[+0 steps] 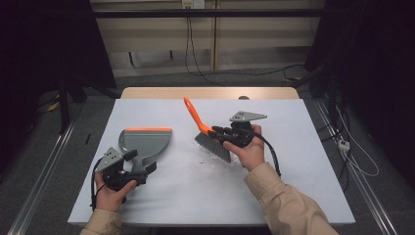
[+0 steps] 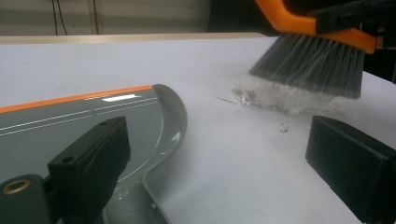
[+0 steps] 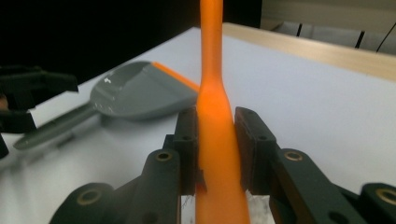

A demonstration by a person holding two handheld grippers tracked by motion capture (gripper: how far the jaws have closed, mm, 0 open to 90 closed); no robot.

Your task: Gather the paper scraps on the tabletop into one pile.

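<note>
A grey dustpan (image 1: 147,142) with an orange front lip lies flat on the left of the white tabletop (image 1: 303,161). My left gripper (image 1: 140,161) sits at its handle end, jaws wide open. In the left gripper view the handle (image 2: 135,205) runs between the jaws, close beside the left jaw. My right gripper (image 1: 218,132) is shut on the orange handle of a brush (image 1: 193,115). The brush's grey bristles (image 2: 313,65) rest on a small pile of clear scraps (image 2: 280,98), right of the dustpan. The orange handle (image 3: 212,56) rises between the closed pads.
The white top sits on a wooden table whose far edge (image 1: 210,93) shows at the back. Bare white surface lies between dustpan and scraps (image 2: 224,140). Cables (image 1: 352,156) trail on the floor to the right.
</note>
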